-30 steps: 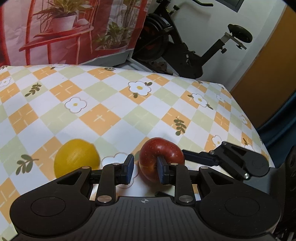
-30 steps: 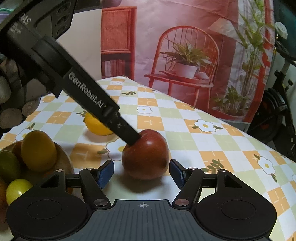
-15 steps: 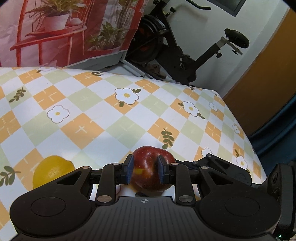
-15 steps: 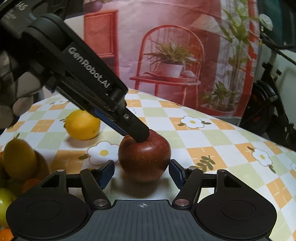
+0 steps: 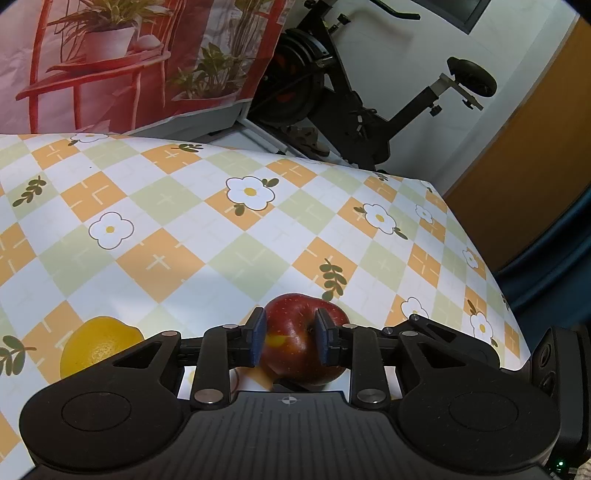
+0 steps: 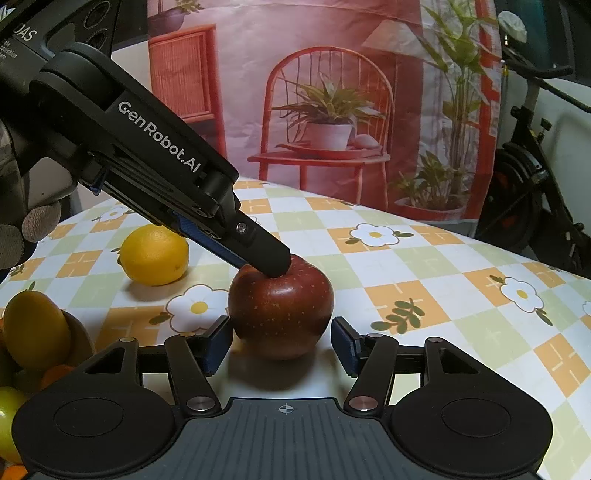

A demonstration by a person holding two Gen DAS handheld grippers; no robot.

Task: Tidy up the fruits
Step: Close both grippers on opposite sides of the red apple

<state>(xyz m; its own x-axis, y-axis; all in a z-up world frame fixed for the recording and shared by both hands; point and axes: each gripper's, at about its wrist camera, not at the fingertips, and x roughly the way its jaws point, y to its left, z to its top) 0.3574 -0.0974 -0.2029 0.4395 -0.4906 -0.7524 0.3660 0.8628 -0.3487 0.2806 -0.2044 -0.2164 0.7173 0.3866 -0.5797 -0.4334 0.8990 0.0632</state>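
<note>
Closing in, the right gripper (image 6: 282, 341) jaws narrow around the apple (image 6: 280, 314); left gripper (image 5: 290, 341) jaws, shut, seemingly pin its top. Lemon (image 6: 155, 254) remains outside the bowl (image 6: 79, 338).

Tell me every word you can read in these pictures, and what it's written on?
"GenRobot.AI": white letters along the side of the black left gripper, whose tip rests on the dark red apple.
"DAS": white letters at the top left corner, on the same gripper's black body; the start is cut off.
Small white print under it: too blurred to read.
</note>
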